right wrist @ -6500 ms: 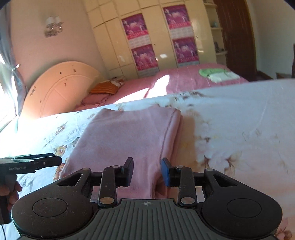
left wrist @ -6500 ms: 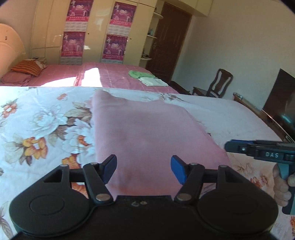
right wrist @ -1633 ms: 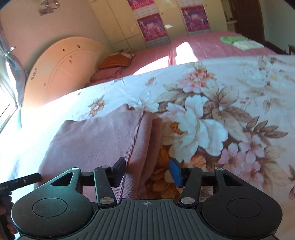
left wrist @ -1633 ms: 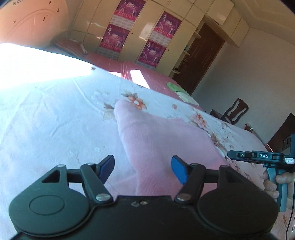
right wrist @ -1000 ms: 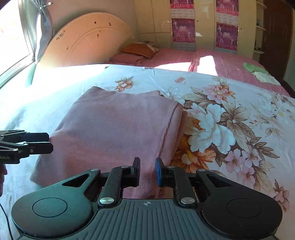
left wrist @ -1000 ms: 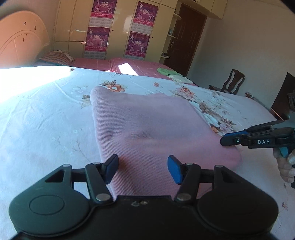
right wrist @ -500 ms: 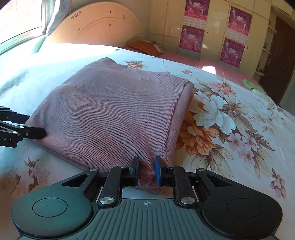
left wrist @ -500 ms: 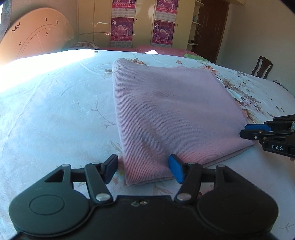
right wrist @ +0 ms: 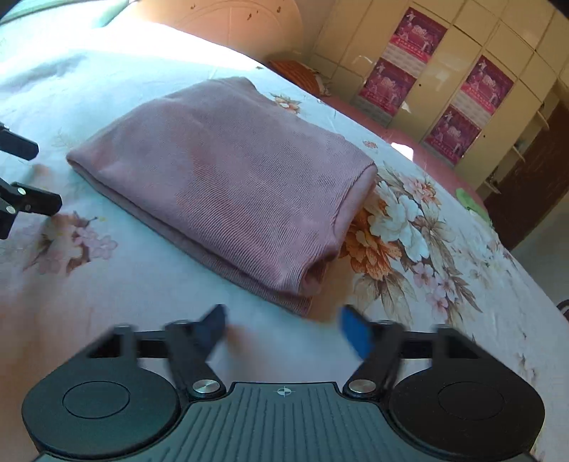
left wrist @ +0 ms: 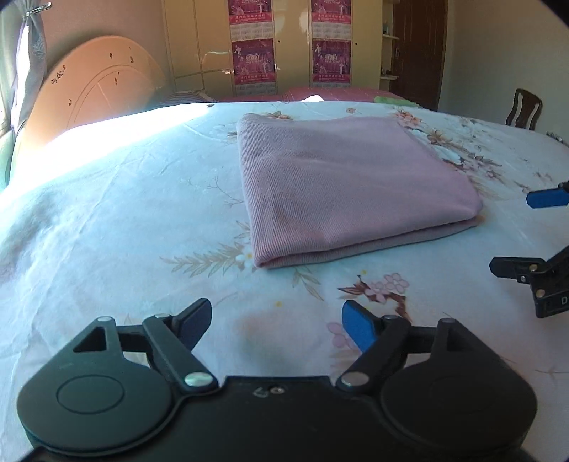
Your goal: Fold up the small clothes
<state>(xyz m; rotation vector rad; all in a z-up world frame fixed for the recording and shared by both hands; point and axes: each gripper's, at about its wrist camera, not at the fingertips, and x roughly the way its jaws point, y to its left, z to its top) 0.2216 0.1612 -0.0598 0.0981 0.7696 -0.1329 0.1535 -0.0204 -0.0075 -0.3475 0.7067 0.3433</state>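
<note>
Left wrist view: the left tongs (left wrist: 276,323) hang released over the floral bedsheet (left wrist: 124,220), their 2 fingers spread wide with nothing between them. The pink garment (left wrist: 341,184) lies folded into a flat rectangle on the bed, ahead of the tongs and apart from them, with its folded edges toward the camera and the left. At the right edge the right tongs (left wrist: 526,231) come into view, a blue pad above and a black finger below, parted, near the garment's right corner but not touching it. A white letter "D" shows on that tool's body; the rest is cut off. On the far wardrobe (left wrist: 291,46) hang 2 magenta posters (left wrist: 252,53) with printing too small to read. A wooden chair (left wrist: 524,108) stands at the right, and a dark door (left wrist: 419,49) beside the wardrobe.

Right wrist view: the right tongs (right wrist: 284,330) are released, fingers wide and blurred, just short of the near corner of the pink garment (right wrist: 227,177), which lies layered on the sheet. The left tongs (right wrist: 26,174) show at the left edge as 2 black fingers, parted, beside the garment's far corner. 4 magenta posters (right wrist: 419,32) hang on the wardrobe doors; their text cannot be read.
</note>
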